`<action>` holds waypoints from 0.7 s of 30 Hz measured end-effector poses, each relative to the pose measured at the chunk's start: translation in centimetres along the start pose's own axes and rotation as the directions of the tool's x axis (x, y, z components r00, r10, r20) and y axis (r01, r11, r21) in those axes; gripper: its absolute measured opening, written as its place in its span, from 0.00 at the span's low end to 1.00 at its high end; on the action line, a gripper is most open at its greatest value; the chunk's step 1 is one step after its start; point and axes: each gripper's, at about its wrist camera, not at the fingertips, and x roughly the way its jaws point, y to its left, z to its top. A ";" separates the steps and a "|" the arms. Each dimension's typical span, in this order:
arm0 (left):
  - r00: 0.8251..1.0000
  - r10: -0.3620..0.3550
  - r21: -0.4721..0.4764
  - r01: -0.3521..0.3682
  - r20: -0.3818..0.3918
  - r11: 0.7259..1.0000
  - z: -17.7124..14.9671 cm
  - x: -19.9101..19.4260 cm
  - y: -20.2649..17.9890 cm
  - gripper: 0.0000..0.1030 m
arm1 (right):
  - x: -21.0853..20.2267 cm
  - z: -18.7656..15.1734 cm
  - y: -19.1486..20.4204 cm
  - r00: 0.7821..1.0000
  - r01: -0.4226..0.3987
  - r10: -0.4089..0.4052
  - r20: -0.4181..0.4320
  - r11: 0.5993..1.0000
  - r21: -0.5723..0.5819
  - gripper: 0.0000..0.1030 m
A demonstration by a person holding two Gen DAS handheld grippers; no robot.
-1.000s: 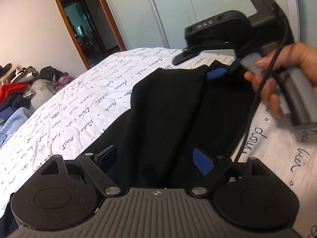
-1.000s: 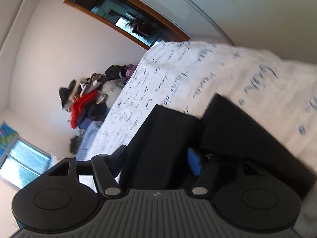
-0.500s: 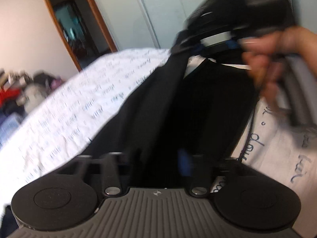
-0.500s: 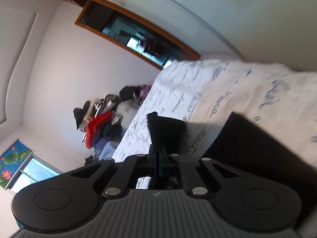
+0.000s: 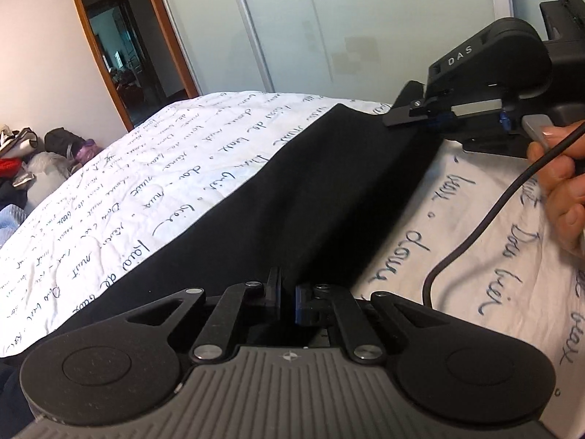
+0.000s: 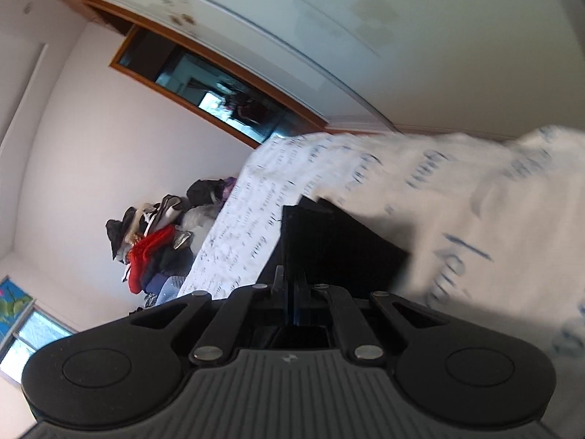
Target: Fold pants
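The black pants (image 5: 310, 197) lie stretched in a long band on the white bed cover with blue writing (image 5: 153, 183). My left gripper (image 5: 287, 294) is shut on the near end of the pants. My right gripper (image 5: 420, 119) shows at the far end in the left wrist view, shut on the pants' far edge, with the person's hand (image 5: 559, 186) on its handle. In the right wrist view the right gripper (image 6: 291, 292) is shut on a fold of the black pants (image 6: 329, 245), held tilted above the bed.
A pile of clothes (image 6: 153, 241) lies on the floor beyond the bed's left side and also shows in the left wrist view (image 5: 29, 168). A wood-framed doorway (image 5: 124, 47) and sliding wardrobe doors (image 5: 347, 25) stand behind the bed. A black cable (image 5: 475, 234) hangs from the right gripper.
Both grippers went from open to shut on the pants. The fabric, bunched a second ago, is now pulled out long and taut between them.
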 end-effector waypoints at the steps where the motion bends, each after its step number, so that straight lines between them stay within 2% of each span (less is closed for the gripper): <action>1: 1.000 0.001 0.004 -0.001 0.001 1.000 0.0 0.1 -0.1 0.07 | -0.2 -0.2 -0.1 1.000 0.009 -0.009 0.003 1.000 -0.006 0.03; 4: 1.000 -0.005 -0.005 0.005 -0.005 1.000 -0.1 0.4 -0.1 0.08 | -0.5 -0.5 -0.7 1.000 0.024 -0.024 0.011 1.000 0.013 0.03; 5: 1.000 -0.007 -0.008 0.007 -0.006 1.000 0.1 0.6 0.1 0.15 | -0.7 -0.5 -0.9 0.999 0.031 -0.031 0.015 1.000 0.005 0.03; 7: 1.000 -0.015 -0.012 0.015 -0.023 1.000 0.0 0.8 0.3 0.22 | -0.4 -0.7 -0.7 0.998 0.069 -0.069 0.004 0.997 -0.040 0.03; 9: 0.999 -0.001 -0.019 0.000 -0.033 1.000 0.0 0.4 0.5 0.34 | -0.2 -0.6 -1.1 0.994 0.111 -0.112 -0.021 0.994 -0.021 0.03; 11: 1.000 0.005 -0.020 -0.005 -0.016 1.000 -0.2 -0.6 0.8 0.61 | -0.7 -0.4 -1.3 0.992 0.123 -0.123 -0.033 0.992 -0.014 0.04; 13: 1.000 -0.013 -0.036 0.013 0.014 0.999 -0.7 -2.3 1.5 0.73 | -1.9 -0.1 -0.6 0.986 0.169 -0.169 0.002 0.984 -0.051 0.05; 15: 0.999 -0.019 -0.071 0.022 0.035 0.997 -1.1 -4.4 2.8 0.74 | -3.5 0.1 0.6 0.972 0.225 -0.217 0.089 0.969 -0.100 0.16; 17: 0.999 0.002 -0.113 0.003 0.049 0.994 -1.9 -6.6 4.6 0.75 | -4.4 -0.1 3.6 0.948 0.290 -0.242 0.208 0.926 -0.242 0.17; 18: 0.999 0.030 -0.140 -0.024 0.041 0.990 -2.4 -7.3 5.9 0.76 | -4.3 -0.3 5.4 0.952 0.277 -0.206 0.228 0.897 -0.345 0.17; 19: 0.997 0.069 -0.168 -0.065 0.018 0.984 -2.9 -8.0 7.2 0.77 | -3.7 -0.7 7.5 0.967 0.230 -0.150 0.206 0.860 -0.455 0.17; 20: 0.993 0.120 -0.201 -0.122 -0.019 0.972 -3.5 -8.4 8.8 0.77 | -2.7 -1.5 9.8 0.984 0.164 -0.099 0.145 0.811 -0.561 0.17; 21: 0.983 0.175 -0.232 -0.185 -0.061 0.955 -4.3 -8.6 10.5 0.77 | -1.2 -2.6 12.1 0.996 0.088 -0.066 0.058 0.745 -0.661 0.18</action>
